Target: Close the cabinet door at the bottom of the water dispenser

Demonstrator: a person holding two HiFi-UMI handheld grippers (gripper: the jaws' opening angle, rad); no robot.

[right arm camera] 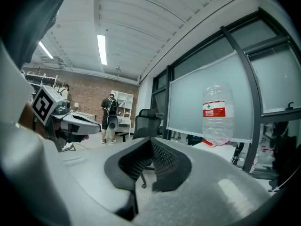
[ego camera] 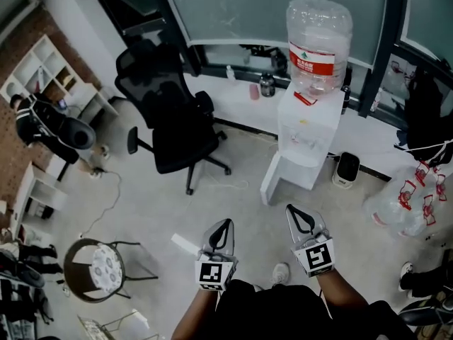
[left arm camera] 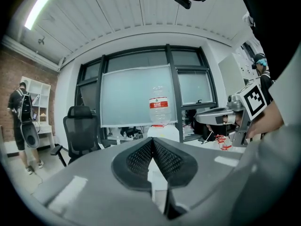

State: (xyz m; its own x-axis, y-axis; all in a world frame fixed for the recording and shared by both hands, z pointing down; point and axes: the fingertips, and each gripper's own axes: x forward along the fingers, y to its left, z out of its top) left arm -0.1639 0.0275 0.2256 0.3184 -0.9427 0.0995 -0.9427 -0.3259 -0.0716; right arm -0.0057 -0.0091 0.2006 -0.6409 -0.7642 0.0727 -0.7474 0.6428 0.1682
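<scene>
- Grey jaws of the left gripper (ego camera: 224, 227) are pressed together at the tips. Nothing is between them, so it is clenched on nothing.
- Its partner, the right gripper (ego camera: 296, 214), also has its jaws closed tip to tip, and it is empty too.
- Both grippers are held in front of the water dispenser (ego camera: 308, 129) and point toward it, near it but not touching. In the head view the right one stands almost straight before the dispenser's front. The left one is off to the dispenser's left.
- At the foot of the dispenser, on its left side, the cabinet door (ego camera: 272, 178) stands open. It is a white panel that swings out from the body toward the person.
- The door's long axis is upright. Its hinge edge seems to be at the dispenser's left front corner, and its free edge is the one closest to the person.
- That free edge lies ahead of both grippers and between their two lines. The right gripper is the nearer one.
- The outer face of the door looks away from the dispenser to the left, where the left gripper is. I judge that the closing push must go from that side toward the dispenser's body, so the left gripper seems better placed.
- A clear bottle (ego camera: 318, 44) sits on top of the dispenser, and a black office chair (ego camera: 177, 126) stands well apart to the dispenser's left.
</scene>
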